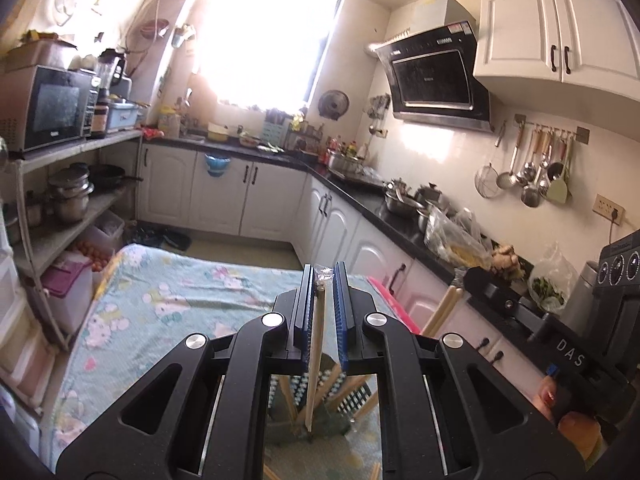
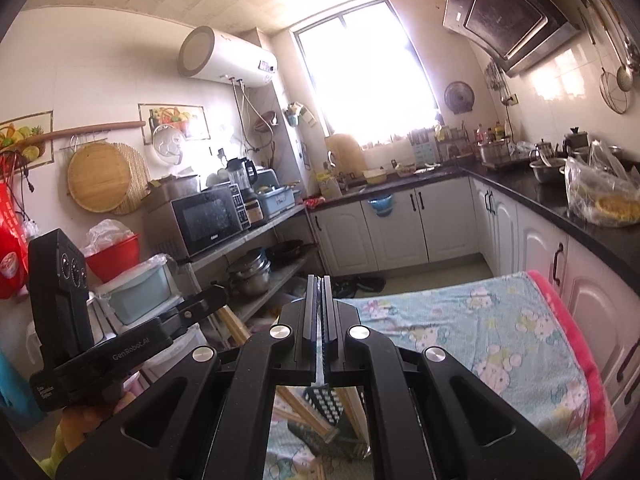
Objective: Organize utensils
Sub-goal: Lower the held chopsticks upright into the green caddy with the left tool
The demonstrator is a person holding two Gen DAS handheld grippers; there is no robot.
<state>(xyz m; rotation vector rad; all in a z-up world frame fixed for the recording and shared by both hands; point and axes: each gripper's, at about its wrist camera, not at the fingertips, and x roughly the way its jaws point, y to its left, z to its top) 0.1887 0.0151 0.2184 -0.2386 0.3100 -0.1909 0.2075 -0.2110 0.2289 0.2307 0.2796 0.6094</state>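
Pale wood, plain and unpainted: a long thin chopstick (image 1: 316, 356) stands almost upright between the blue ribbed pads (image 1: 342, 320) of the left gripper (image 1: 322, 276). Its upper end sits in a scrap of clear crinkled wrapper (image 1: 323, 274) at the fingertips, and its lower end hangs down past the gripper body. The left jaws are closed on the stick, with only its thickness between the pads.

Below it, seen through the gap in the gripper frame, a dark green slotted holder (image 1: 332, 404) stands on the floral cloth (image 1: 168, 300) that covers the table; more pale sticks lean in it at different angles. The right wrist view shows the same holder (image 2: 324, 420) under the right gripper (image 2: 319, 280), again with wooden sticks in and beside it.

The right gripper's black jaws are pressed together. A thin pale strip shows along the slit between them; what it is cannot be told.

Each gripper appears at the edge of the other's view, with another pale stick (image 1: 442, 312) beside the right one.
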